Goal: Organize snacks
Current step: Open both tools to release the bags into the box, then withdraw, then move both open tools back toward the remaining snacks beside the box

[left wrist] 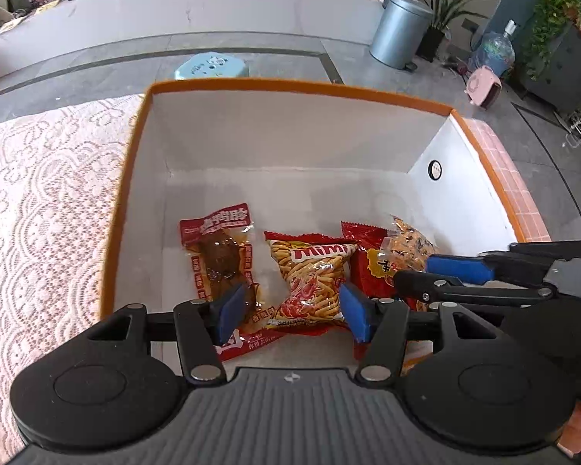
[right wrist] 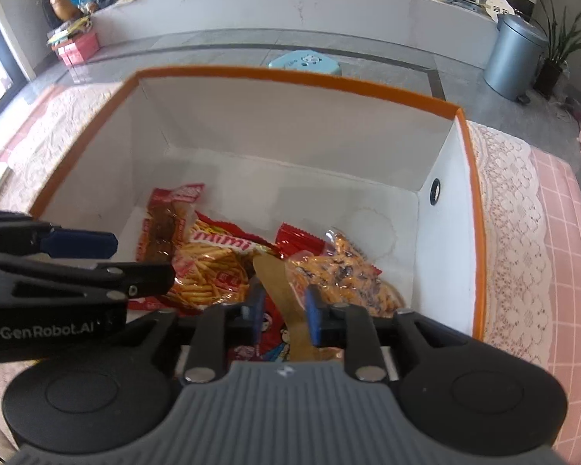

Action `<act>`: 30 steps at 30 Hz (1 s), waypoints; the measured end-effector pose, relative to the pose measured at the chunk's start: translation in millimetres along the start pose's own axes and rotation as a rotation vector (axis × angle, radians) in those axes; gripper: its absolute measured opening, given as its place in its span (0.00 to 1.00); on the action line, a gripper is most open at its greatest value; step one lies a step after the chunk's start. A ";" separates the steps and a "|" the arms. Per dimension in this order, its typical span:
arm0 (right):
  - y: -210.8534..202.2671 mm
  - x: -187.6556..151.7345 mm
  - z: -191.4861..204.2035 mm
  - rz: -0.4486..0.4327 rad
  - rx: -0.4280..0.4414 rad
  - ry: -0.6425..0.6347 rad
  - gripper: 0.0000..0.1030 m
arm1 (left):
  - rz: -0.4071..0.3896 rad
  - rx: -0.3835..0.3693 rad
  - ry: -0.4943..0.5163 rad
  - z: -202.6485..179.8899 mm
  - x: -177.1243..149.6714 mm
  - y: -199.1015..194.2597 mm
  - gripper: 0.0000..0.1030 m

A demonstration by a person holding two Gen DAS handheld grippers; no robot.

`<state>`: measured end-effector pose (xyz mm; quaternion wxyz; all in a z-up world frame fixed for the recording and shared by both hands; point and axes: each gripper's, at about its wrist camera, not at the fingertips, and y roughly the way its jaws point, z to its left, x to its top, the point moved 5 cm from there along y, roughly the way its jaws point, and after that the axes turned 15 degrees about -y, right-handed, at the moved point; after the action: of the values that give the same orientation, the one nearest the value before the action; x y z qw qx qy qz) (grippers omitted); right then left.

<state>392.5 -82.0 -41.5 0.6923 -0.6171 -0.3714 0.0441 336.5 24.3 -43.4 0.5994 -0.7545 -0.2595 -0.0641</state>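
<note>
Hanging over the open white box (left wrist: pixel 251 143) with the orange rim, the left gripper (left wrist: pixel 290 312) has its blue pads spread wide with nothing between them; below the gap lies the Mimi snack bag (left wrist: pixel 310 271), and the left pad overlaps the lower end of the dark meat packet (left wrist: pixel 220 255) in the view, though contact cannot be told. The right gripper (right wrist: pixel 281 314) sits lower at the box's near right side, its pads set narrowly on either side of a thin golden-brown strip (right wrist: pixel 279 286) that rises between them; it appears to be pinching that strip, which seems to be the edge of a packet. Beside it lie the clear bag of orange crackers (right wrist: pixel 341 271) and a red packet (right wrist: pixel 298 236). All the snacks rest on the box floor, crowded toward its near side. The box stands on a lace-covered pink tablecloth (left wrist: pixel 46 193).
</note>
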 end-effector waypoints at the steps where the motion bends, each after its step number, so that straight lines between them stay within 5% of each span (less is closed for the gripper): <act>1: -3.9 0.8 0.9 -0.009 -0.006 0.005 0.33 | -0.007 0.000 -0.004 0.3 -0.2 -2.8 0.65; 14: -68.6 -14.5 6.8 -0.116 -0.015 0.078 0.62 | -0.146 -0.035 -0.032 3.0 -16.9 -65.9 0.65; 30: -149.7 -91.0 51.6 -0.357 -0.146 0.079 0.73 | -0.397 -0.070 0.058 5.1 -80.9 -144.8 0.68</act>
<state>238.1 -122.0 47.5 0.6566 -0.5911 -0.4499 -0.1307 198.3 24.9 48.3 0.5555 -0.7068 -0.3833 -0.2120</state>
